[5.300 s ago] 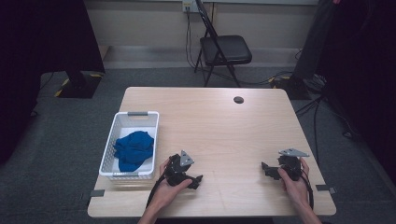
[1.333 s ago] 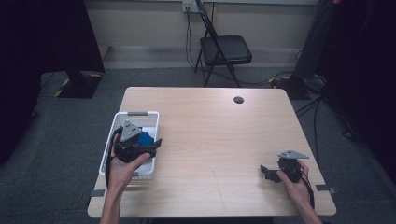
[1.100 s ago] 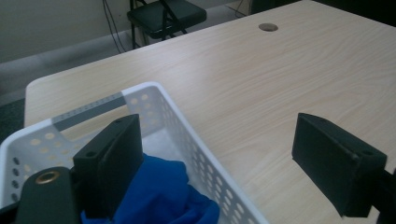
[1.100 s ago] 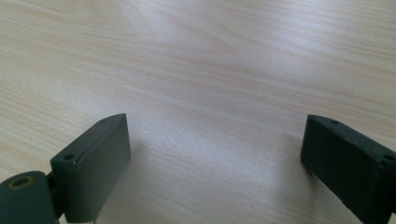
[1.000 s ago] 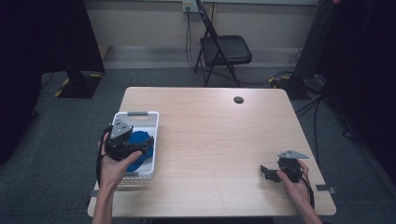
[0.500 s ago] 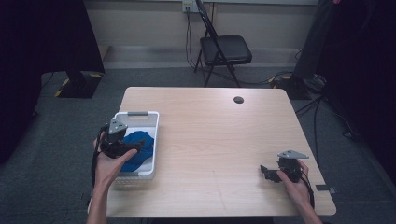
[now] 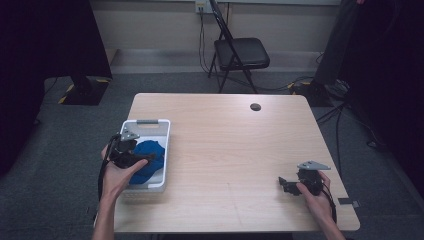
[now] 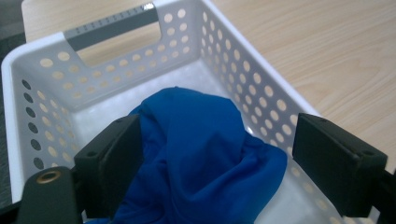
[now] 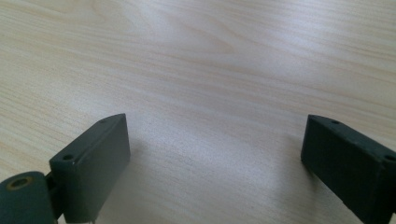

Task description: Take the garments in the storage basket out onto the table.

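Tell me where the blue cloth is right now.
The blue cloth lies bunched inside the white basket at the table's left side in the high view, between the left gripper's open jaws.

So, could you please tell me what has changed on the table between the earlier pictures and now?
The left tool has moved from the table's front edge over to the white basket and now hangs open around the blue cloth, not yet gripping it. The right tool, basket and cloth stayed put.
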A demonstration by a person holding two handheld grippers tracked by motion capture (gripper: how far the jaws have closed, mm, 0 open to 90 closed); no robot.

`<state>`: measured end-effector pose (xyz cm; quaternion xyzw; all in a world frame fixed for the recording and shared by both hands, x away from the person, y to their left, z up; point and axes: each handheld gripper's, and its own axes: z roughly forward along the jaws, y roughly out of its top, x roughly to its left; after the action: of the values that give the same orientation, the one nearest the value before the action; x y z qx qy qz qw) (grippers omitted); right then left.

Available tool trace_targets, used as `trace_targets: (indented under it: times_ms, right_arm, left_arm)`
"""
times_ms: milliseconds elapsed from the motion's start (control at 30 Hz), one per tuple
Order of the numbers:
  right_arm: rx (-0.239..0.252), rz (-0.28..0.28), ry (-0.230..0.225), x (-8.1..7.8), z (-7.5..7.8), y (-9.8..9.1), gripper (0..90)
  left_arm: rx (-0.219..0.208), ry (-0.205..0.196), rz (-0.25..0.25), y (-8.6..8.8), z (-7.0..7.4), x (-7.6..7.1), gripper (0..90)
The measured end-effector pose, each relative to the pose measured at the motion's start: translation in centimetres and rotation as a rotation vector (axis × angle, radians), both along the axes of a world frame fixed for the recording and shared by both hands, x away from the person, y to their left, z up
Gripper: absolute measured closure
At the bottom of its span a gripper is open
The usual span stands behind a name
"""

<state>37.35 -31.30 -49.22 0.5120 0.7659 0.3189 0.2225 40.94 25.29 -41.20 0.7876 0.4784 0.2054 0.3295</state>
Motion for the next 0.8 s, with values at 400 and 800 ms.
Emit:
trace_targets:
  times_ms: [400,800]
  right_arm:
    - [-0.001,0.004,0.002,0.1,0.0,0.0,6.2]
    - [0.0,0.007,0.002,0.1,0.0,0.0,6.2]
  left_arm:
    - [0.025,0.104,0.035,0.7,-2.1,2.1,16.3]
    - [0.041,0.224,0.054,0.5,-3.5,3.6,15.5]
